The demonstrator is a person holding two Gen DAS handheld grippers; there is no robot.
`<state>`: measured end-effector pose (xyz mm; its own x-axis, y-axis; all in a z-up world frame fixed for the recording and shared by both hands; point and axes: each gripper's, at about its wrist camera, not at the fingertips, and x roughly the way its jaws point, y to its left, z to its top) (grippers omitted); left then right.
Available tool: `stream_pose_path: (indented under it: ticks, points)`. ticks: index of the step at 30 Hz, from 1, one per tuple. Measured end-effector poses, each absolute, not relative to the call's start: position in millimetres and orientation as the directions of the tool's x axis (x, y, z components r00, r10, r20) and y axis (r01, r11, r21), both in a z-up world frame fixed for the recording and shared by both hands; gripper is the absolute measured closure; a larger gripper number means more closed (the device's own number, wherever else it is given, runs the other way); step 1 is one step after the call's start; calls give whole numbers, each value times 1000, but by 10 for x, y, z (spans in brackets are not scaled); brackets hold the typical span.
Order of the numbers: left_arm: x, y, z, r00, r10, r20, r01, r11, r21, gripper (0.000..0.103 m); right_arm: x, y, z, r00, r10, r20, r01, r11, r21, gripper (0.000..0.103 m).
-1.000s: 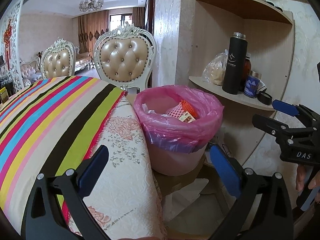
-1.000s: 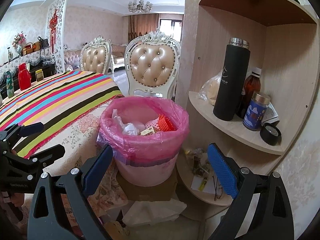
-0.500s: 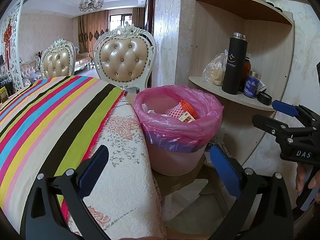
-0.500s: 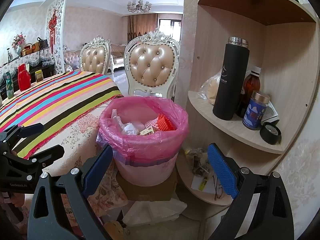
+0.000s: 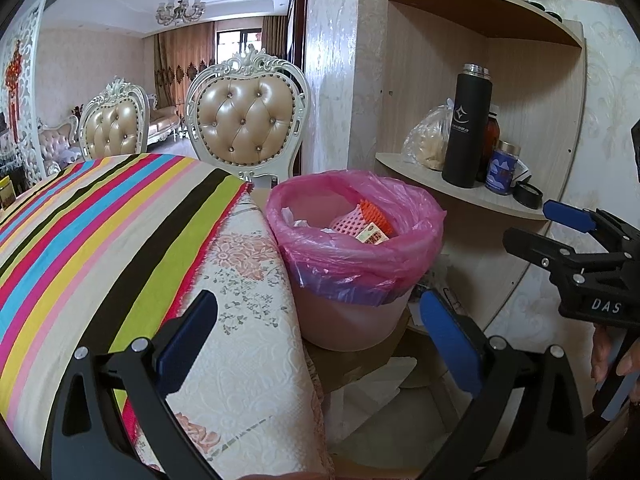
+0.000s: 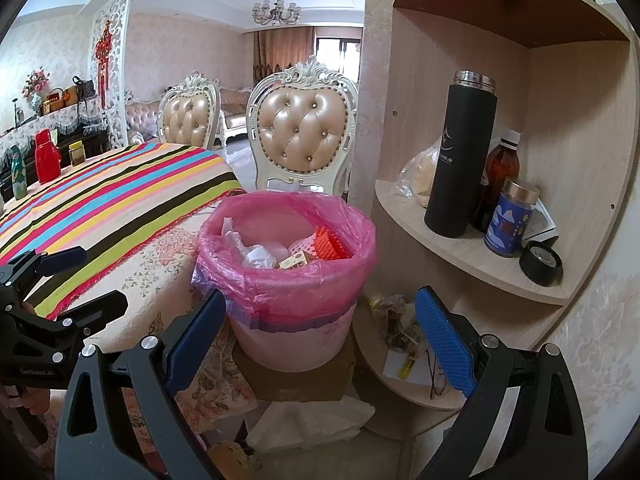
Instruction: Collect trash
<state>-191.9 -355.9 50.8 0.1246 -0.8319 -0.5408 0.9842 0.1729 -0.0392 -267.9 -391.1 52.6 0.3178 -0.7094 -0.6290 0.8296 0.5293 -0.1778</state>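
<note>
A pale bin lined with a pink bag [image 5: 356, 256] [image 6: 286, 280] stands on a cardboard box beside the table. Inside lie crumpled white paper [image 6: 256, 254], an orange ridged piece [image 6: 330, 244], pink mesh and a small printed carton [image 5: 372, 236]. My left gripper [image 5: 320, 340] hangs open and empty in front of the bin, over the tablecloth's edge. My right gripper [image 6: 316, 338] is open and empty too, just short of the bin's front. Each gripper shows at the side of the other's view, the right one [image 5: 576, 256] and the left one [image 6: 60, 292].
A striped cloth covers the table [image 5: 100, 232] on the left. A corner shelf [image 6: 472, 256] on the right holds a black flask [image 6: 460, 160], bottles, a blue jar and a bag. Its lower tier [image 6: 404, 364] carries small clutter. White paper [image 6: 316, 420] lies on the floor. Two padded chairs stand behind.
</note>
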Motion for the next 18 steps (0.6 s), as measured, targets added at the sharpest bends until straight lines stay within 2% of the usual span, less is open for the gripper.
stream_pose_path:
  ticks: [13,18]
  points:
    - [-1907,-3600,472,103,-820,-563,985,162,-56,5,-2678,-3919,513,320,-709,-629,827,532,-179,14]
    - [-1916,-3566,471,126,-828,-547,984,176,-40,5,-2674,-3922,509,320,-709,-629,826,533,-181,14]
